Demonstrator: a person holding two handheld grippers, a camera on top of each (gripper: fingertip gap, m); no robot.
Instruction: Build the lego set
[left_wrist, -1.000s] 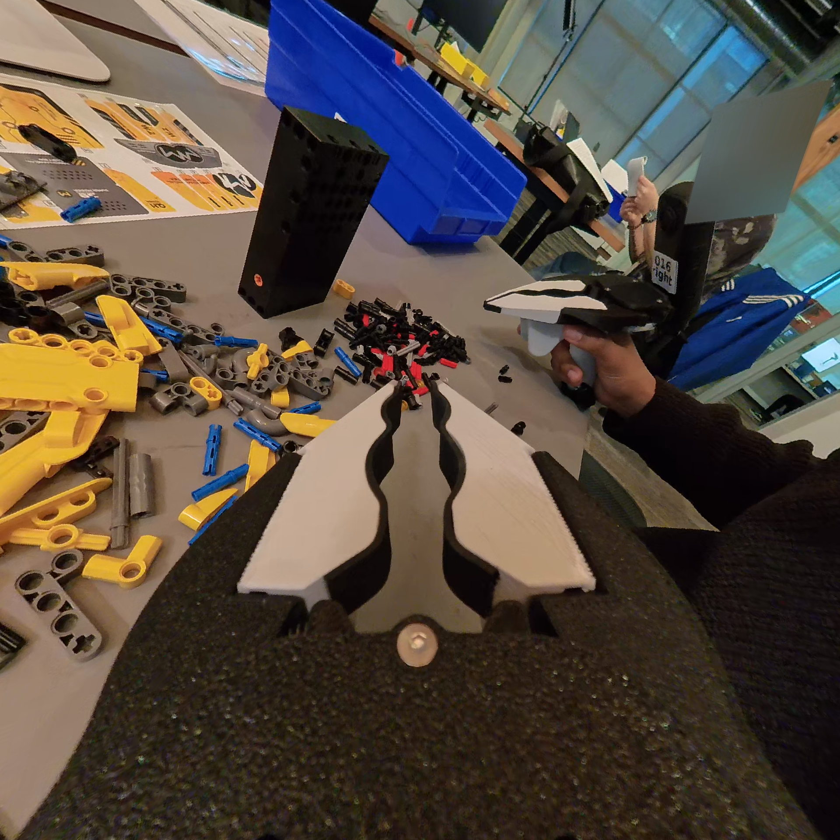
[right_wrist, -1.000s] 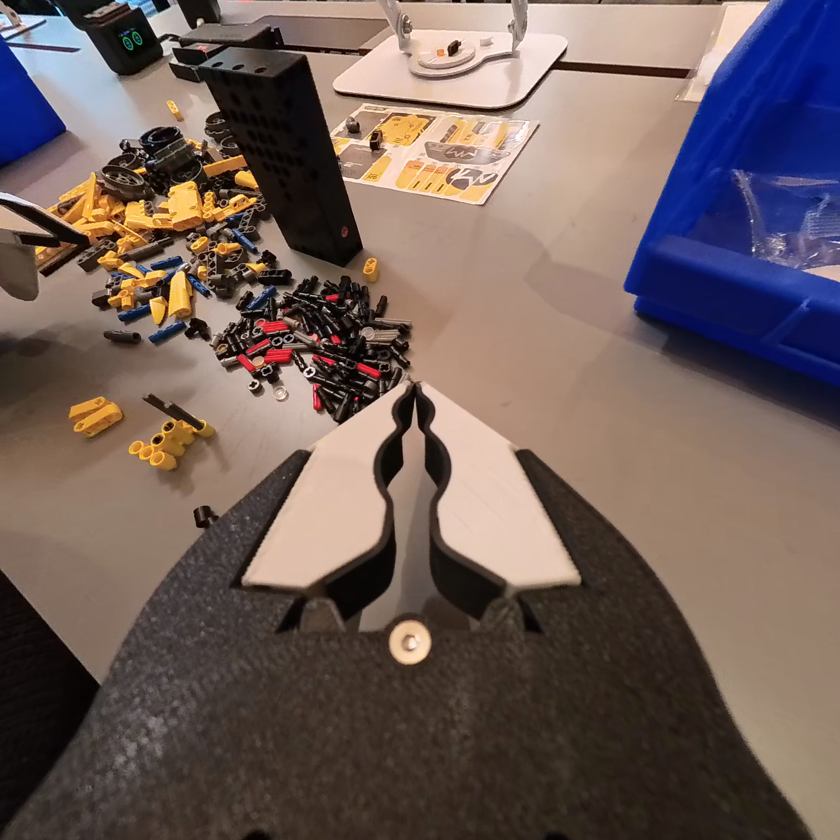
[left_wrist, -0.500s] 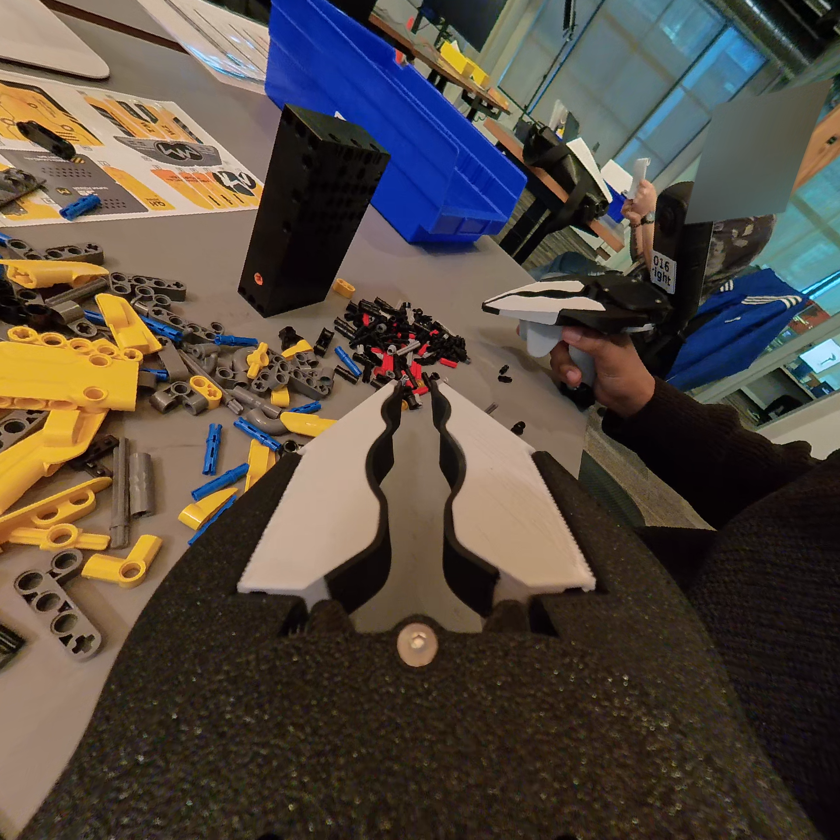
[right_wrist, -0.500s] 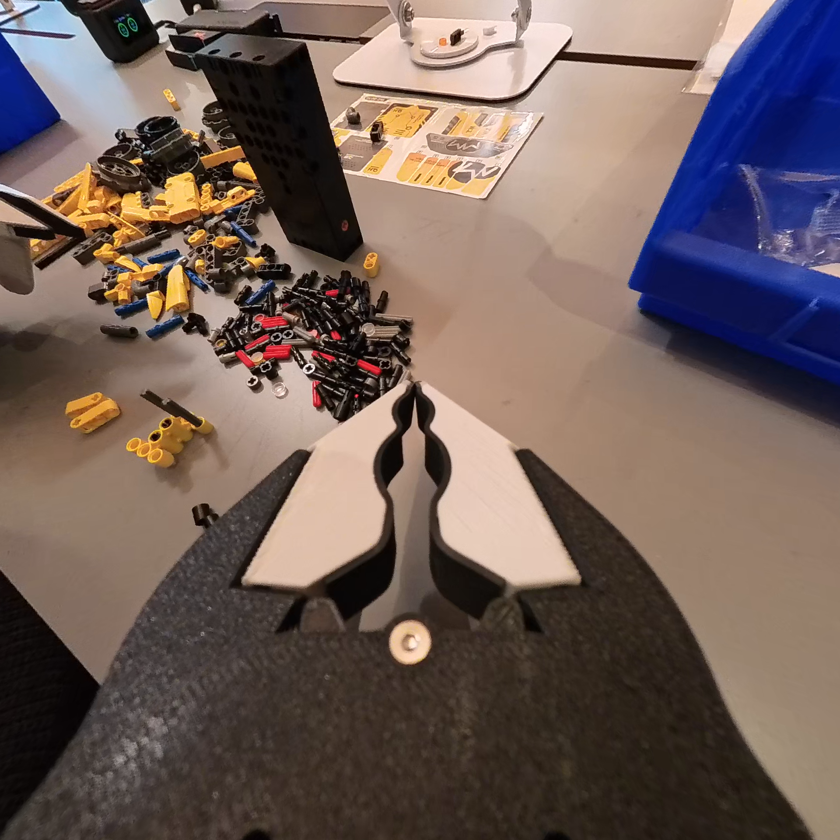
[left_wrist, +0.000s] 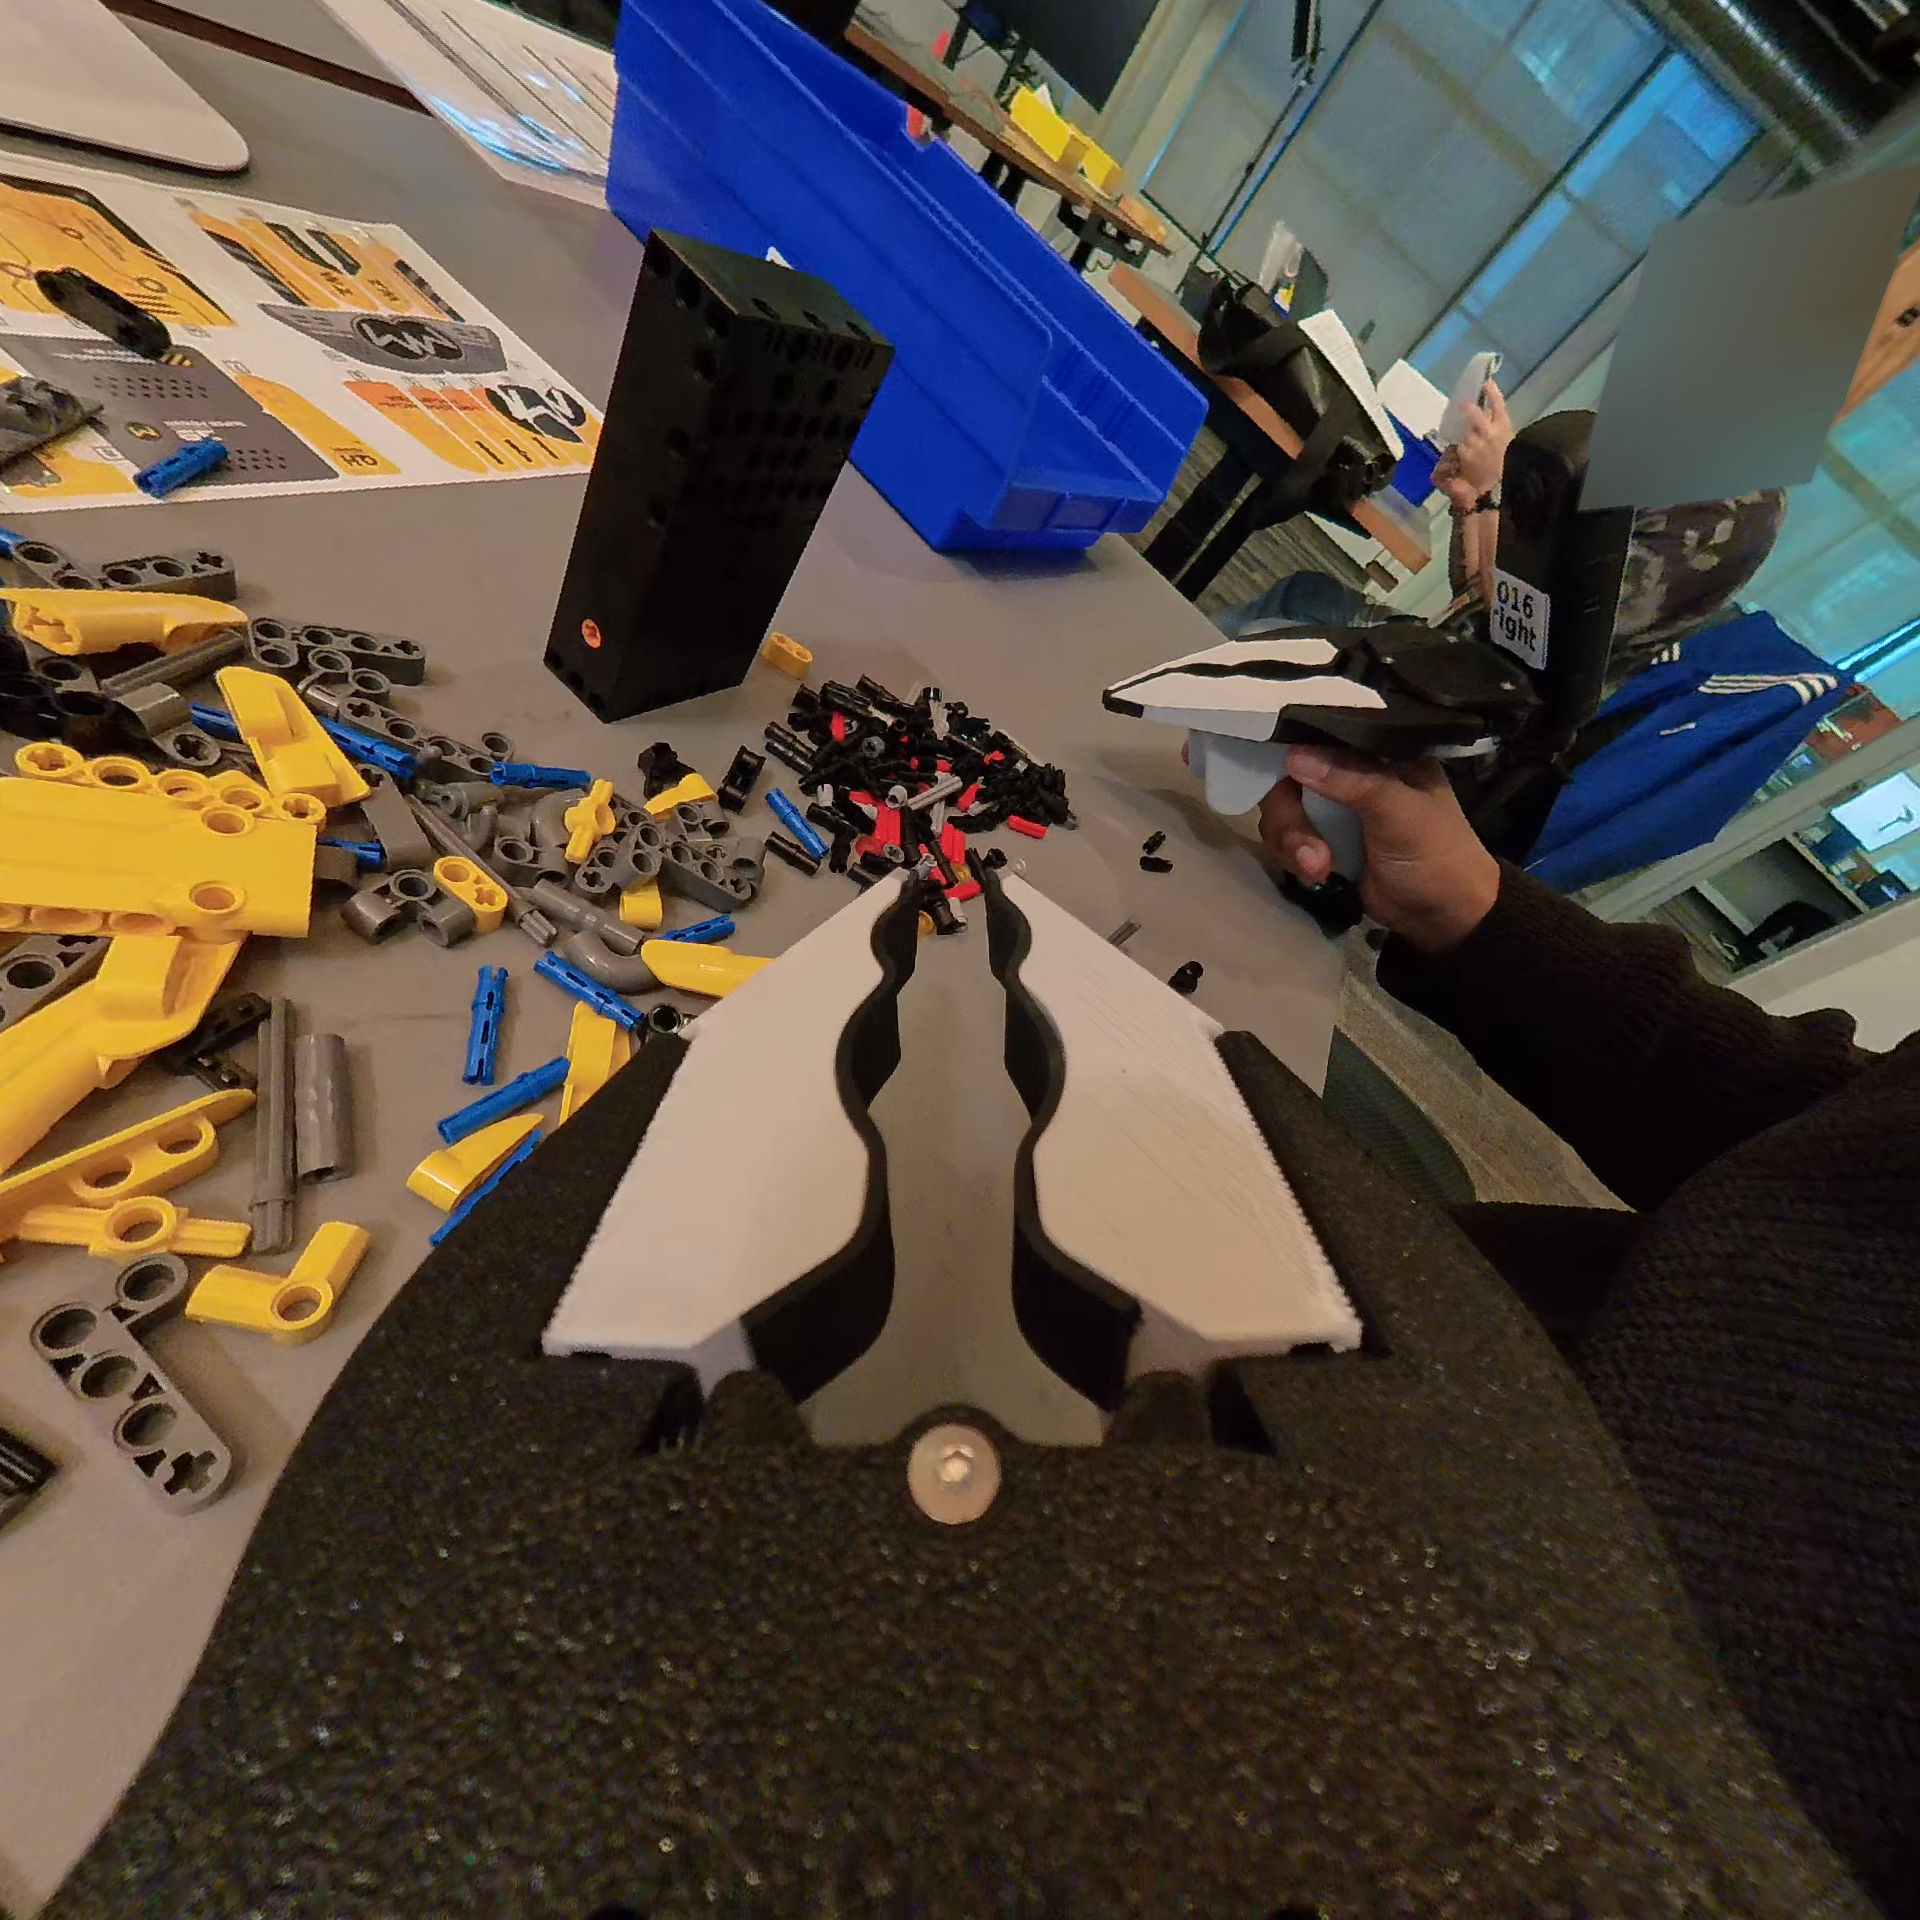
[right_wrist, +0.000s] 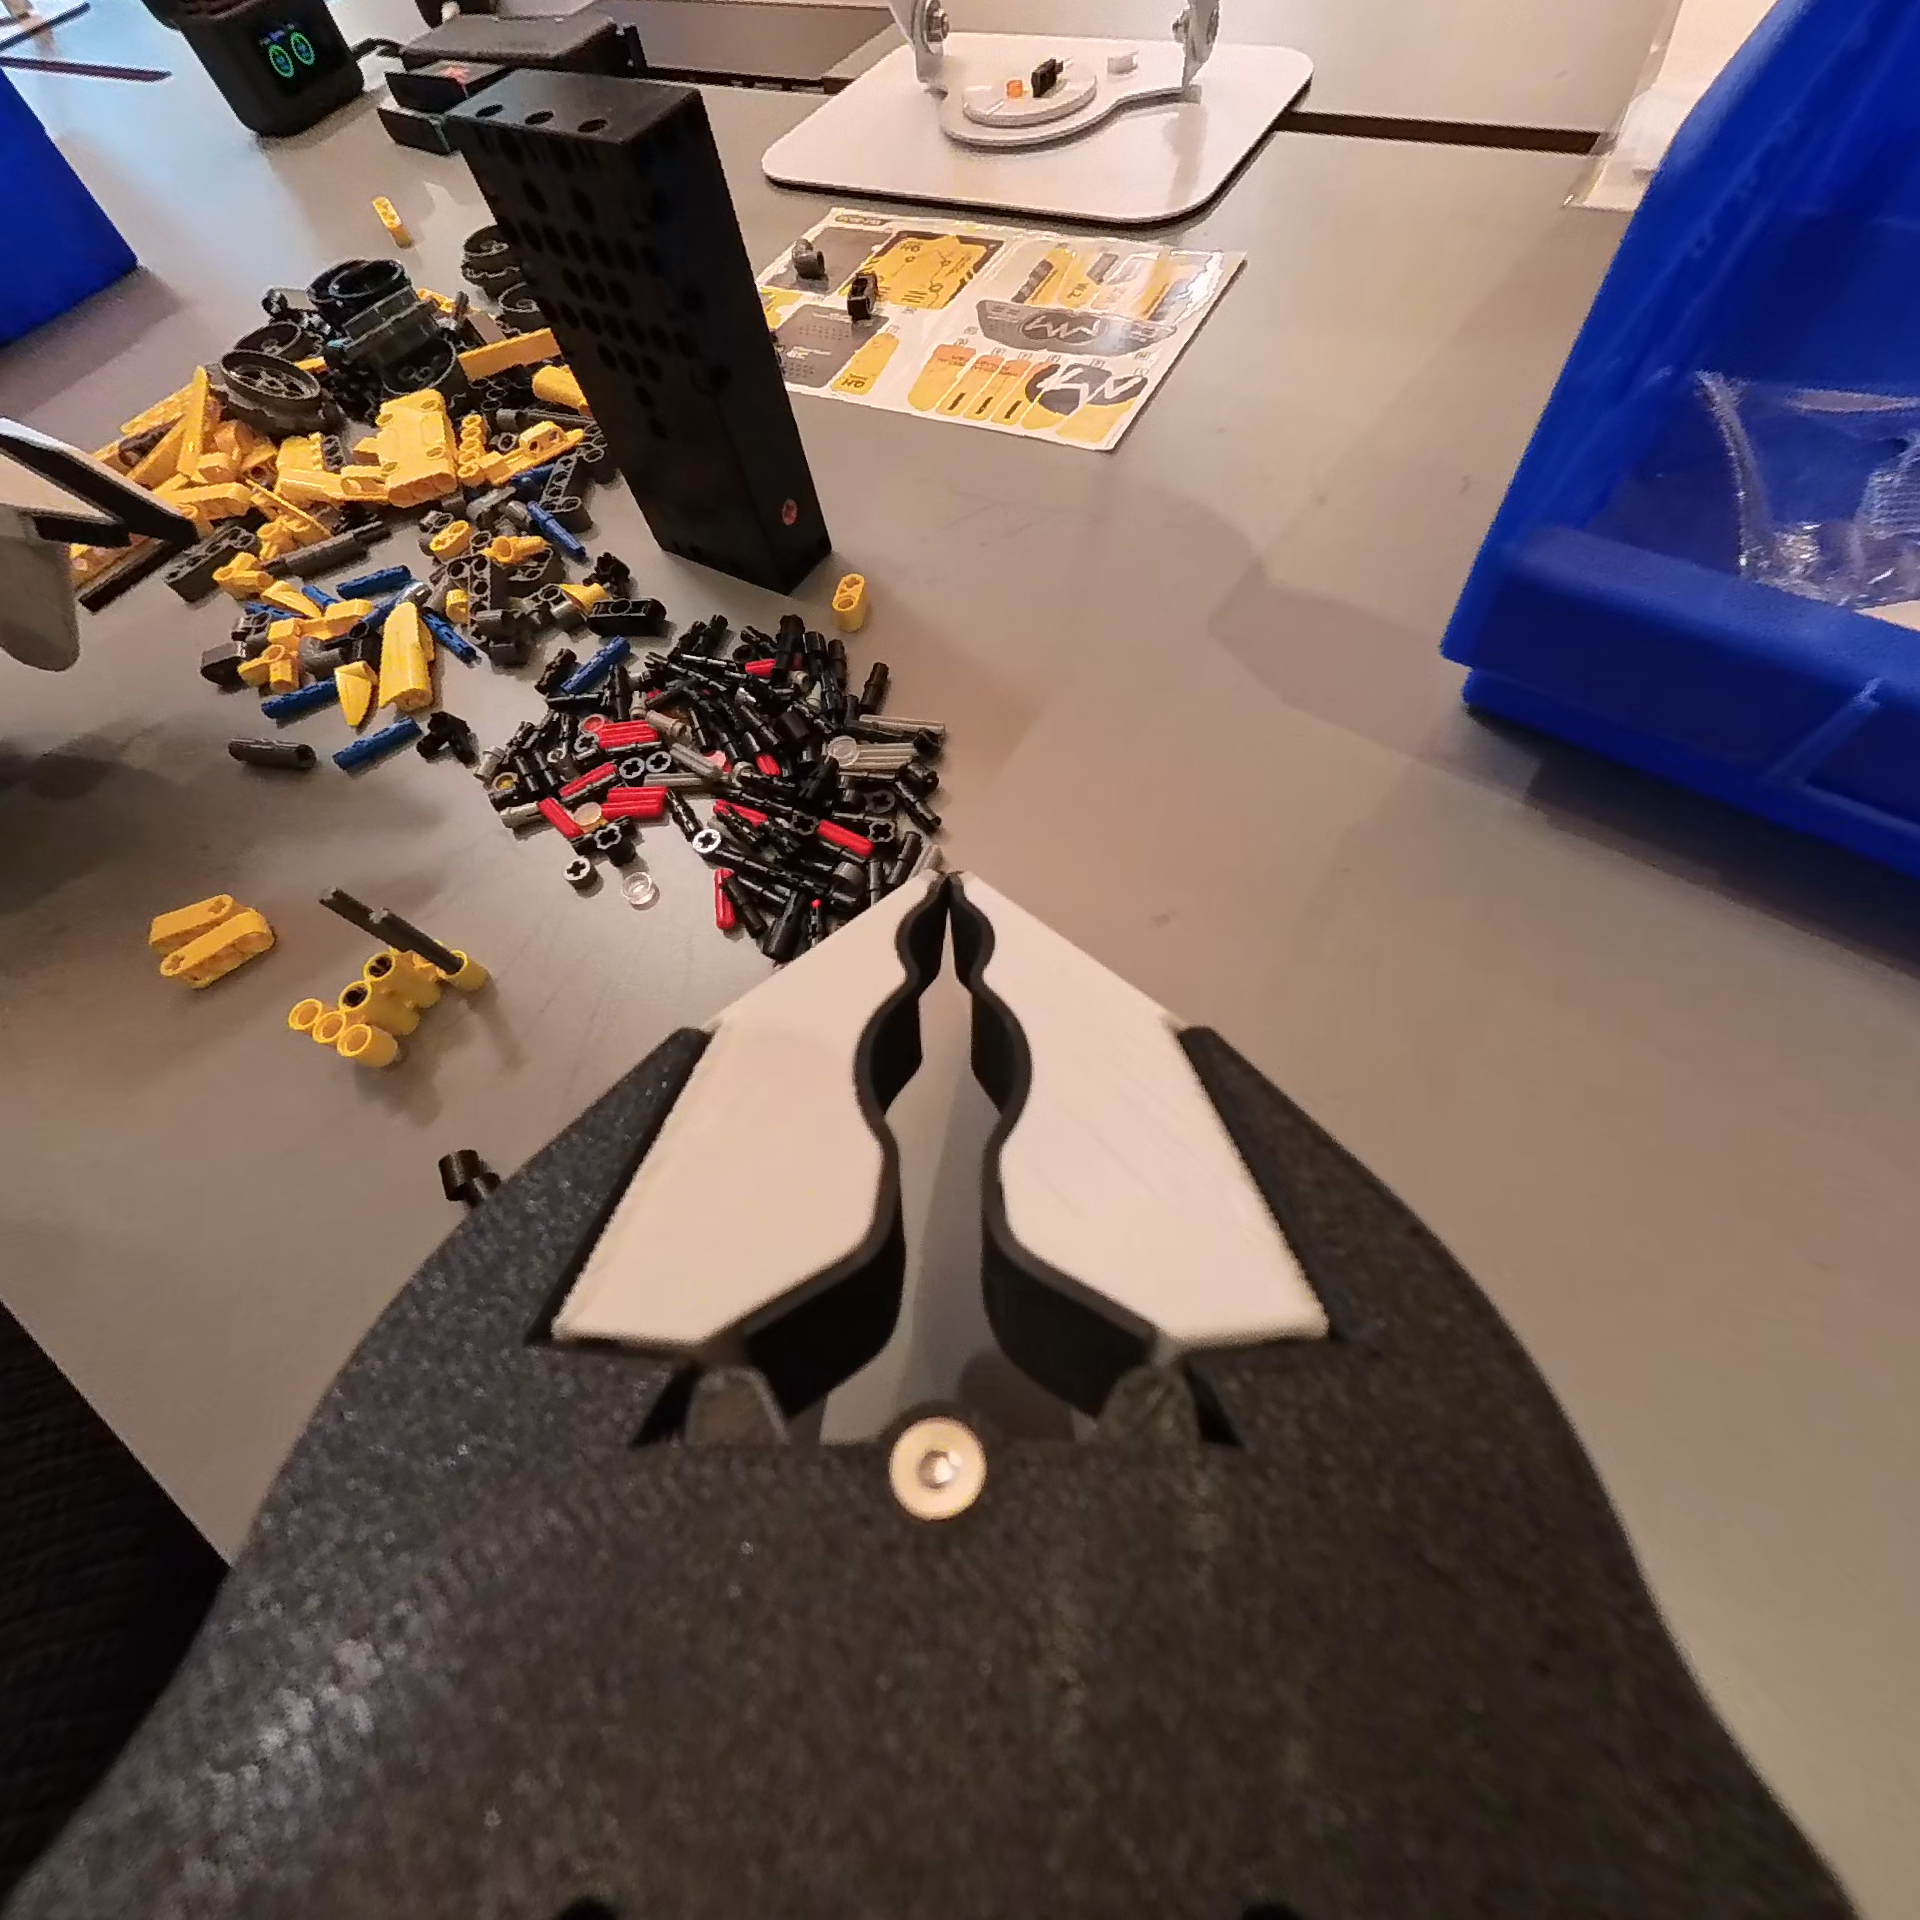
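My left gripper (left_wrist: 953, 883) hovers at the near edge of a pile of small black, red and grey pins (left_wrist: 914, 769). Its tips stand a narrow gap apart. A black pin and an orange bit show in the gap; I cannot tell if they are gripped. My right gripper (right_wrist: 948, 881) is shut and empty, tips touching, just above the table at the near right edge of the same pile (right_wrist: 748, 790). It also shows in the left wrist view (left_wrist: 1117, 698), held by a hand at the table's right edge.
A tall black perforated block (left_wrist: 717, 499) (right_wrist: 665, 343) stands behind the pile. Yellow, grey and blue parts (left_wrist: 156, 852) (right_wrist: 343, 468) spread to the left. A blue bin (right_wrist: 1714, 520), a sticker sheet (right_wrist: 997, 332) and a white base plate (right_wrist: 1039, 135) lie beyond. A small yellow assembly (right_wrist: 384, 997) lies near. My right fingertips sit around 20 cm from my left ones. Between my left fingertips and the tall black perforated block (right_wrist: 665, 343) there is roughly 12 cm.
Both views have shifted only slightly. The small gap between the right gripper's tips has closed. The left gripper's gap looks the same.
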